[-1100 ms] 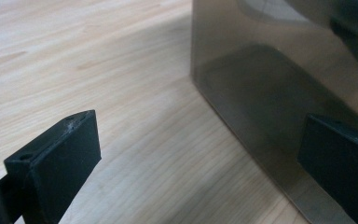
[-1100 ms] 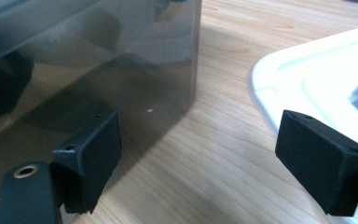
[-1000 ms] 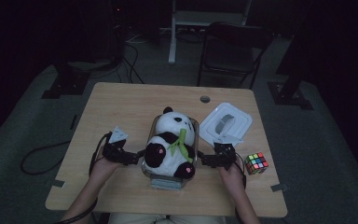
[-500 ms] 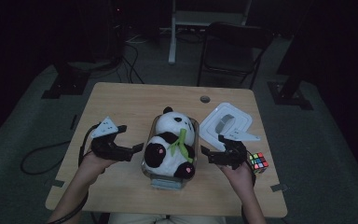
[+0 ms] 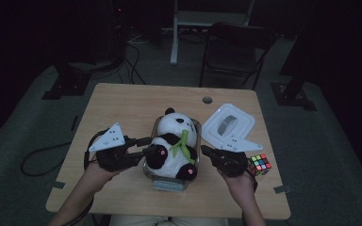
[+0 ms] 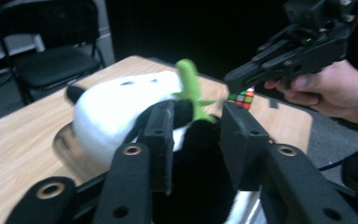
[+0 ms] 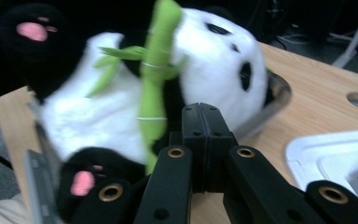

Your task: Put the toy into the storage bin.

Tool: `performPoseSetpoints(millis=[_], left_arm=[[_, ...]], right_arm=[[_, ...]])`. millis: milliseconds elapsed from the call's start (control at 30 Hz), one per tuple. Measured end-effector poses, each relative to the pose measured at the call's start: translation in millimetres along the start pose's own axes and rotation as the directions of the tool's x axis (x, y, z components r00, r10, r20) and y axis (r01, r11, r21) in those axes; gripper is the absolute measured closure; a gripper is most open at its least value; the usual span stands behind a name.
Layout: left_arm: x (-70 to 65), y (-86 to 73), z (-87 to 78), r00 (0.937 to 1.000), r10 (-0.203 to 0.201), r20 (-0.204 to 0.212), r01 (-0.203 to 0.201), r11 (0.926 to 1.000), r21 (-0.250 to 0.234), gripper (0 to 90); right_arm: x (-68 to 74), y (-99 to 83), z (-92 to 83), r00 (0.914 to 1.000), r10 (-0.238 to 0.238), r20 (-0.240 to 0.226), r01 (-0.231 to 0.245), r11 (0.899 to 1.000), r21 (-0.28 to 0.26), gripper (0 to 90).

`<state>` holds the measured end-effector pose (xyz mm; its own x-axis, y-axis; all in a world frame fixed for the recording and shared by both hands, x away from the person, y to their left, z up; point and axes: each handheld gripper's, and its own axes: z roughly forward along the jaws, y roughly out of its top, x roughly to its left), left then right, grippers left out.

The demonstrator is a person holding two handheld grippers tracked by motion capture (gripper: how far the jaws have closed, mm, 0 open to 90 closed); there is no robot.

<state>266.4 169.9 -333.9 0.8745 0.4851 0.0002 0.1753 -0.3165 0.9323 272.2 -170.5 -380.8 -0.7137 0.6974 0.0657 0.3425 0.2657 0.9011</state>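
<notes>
A plush panda (image 5: 173, 146) lies on its back in a clear container (image 5: 169, 181) near the middle of the wooden counter (image 5: 122, 101), its head toward the far edge and its pink-soled feet toward the person. A green bamboo sprig (image 5: 183, 147) lies across its belly. The left gripper (image 5: 147, 146) sits just beside the panda's side, held level and pointing in at it; in the left gripper view its jaws stand partly apart, with the dark fur of the toy seen through the gap but no pad clearly pressing on it, and they have just been closing. The right gripper (image 5: 206, 151) is on the other side of the container, close to the panda but apart from it. Its jaws have just been closing as well and now stand pressed together with nothing between them, which the right gripper view shows plainly, the two black pads (image 7: 205, 126) meeting in front of the toy's belly. Both hands are raised off the counter. Behind the right gripper lies a white lid (image 5: 228, 127), flat on the wood, and just to that hand's outer side sits a colour cube (image 5: 259, 164). A dark chair (image 5: 235, 47) stands on the floor beyond the counter's far edge.
</notes>
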Motion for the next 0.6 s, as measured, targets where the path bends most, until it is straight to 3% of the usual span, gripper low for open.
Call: performPoseSetpoints(millis=[200, 267, 333, 533, 600], left_arm=[[-13.0, 5.0, 4.1, 0.997, 0.063, 0.045, -0.064, 0.9976, 0.025, 84.4], [-14.9, 5.2, 5.9, 0.9956, 0.077, 0.055, -0.079, 0.9959, 0.043, 84.5], [-13.1, 4.4, 8.6, 0.9972, 0.07, 0.027, -0.071, 0.9958, 0.058, 84.4], [-3.9, -2.6, 13.3, 0.9984, 0.031, 0.046, -0.035, 0.9961, 0.081, 84.4], [-1.8, -6.4, 15.6, 0.9985, 0.025, 0.05, -0.03, 0.9948, 0.097, 84.4]], right_arm=[[16.1, 2.0, 2.6, 0.9971, -0.011, -0.075, 0.012, 1.0, 0.003, 90.0], [19.5, 1.2, 4.1, 0.9943, -0.008, -0.107, 0.009, 1.0, 0.012, 90.0], [22.0, 0.0, 5.0, 0.992, -0.001, -0.127, 0.004, 1.0, 0.018, 90.0], [28.6, -5.3, 10.3, 0.9818, 0.007, -0.19, 0.003, 0.999, 0.052, 90.0], [30.5, -7.7, 14.0, 0.9823, 0.001, -0.188, 0.013, 0.997, 0.071, 90.0]])
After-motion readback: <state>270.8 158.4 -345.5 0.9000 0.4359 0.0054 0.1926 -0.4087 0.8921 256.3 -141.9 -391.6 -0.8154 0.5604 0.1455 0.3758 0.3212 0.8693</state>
